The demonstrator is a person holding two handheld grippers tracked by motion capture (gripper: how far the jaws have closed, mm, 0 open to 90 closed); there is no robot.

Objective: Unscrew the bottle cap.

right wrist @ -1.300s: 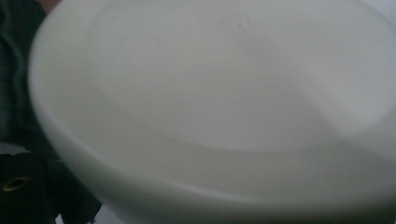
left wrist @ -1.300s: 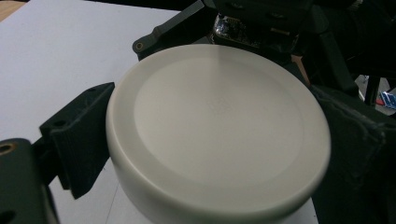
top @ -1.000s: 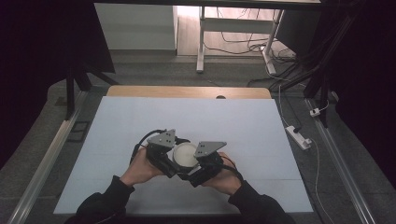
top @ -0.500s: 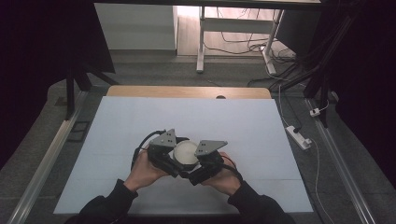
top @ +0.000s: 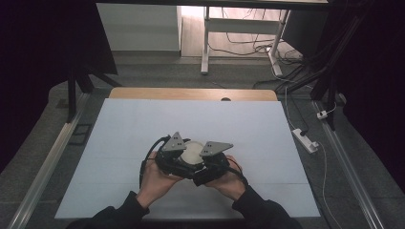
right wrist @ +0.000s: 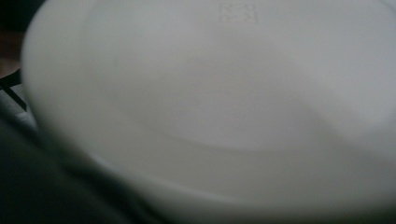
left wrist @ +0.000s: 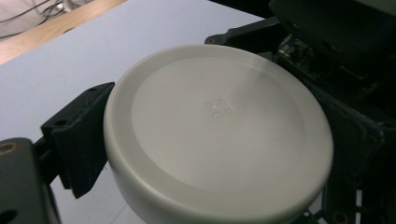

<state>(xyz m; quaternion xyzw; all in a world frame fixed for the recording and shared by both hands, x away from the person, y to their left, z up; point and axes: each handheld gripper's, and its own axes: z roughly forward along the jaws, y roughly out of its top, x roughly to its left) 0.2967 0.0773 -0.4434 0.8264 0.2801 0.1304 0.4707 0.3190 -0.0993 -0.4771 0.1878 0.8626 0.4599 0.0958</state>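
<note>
A white round container [top: 192, 151] with a flat face is held above the white table mat [top: 143, 124], near the front edge. My left gripper [top: 177, 156] and right gripper [top: 210, 161] press in on it from either side, each in a hand. In the left gripper view the white container [left wrist: 219, 135] sits between a black jaw on the left and black parts on the right, so my left gripper [left wrist: 210, 140] is shut on it. The right gripper view is a close blur of the white container [right wrist: 224, 93], and its jaws are hidden.
A wooden table edge [top: 191, 94] runs along the far side of the mat. Metal rails [top: 47, 162] flank the table. A white power strip [top: 305, 139] and cables lie on the floor at the right. A white desk frame [top: 206, 43] stands beyond.
</note>
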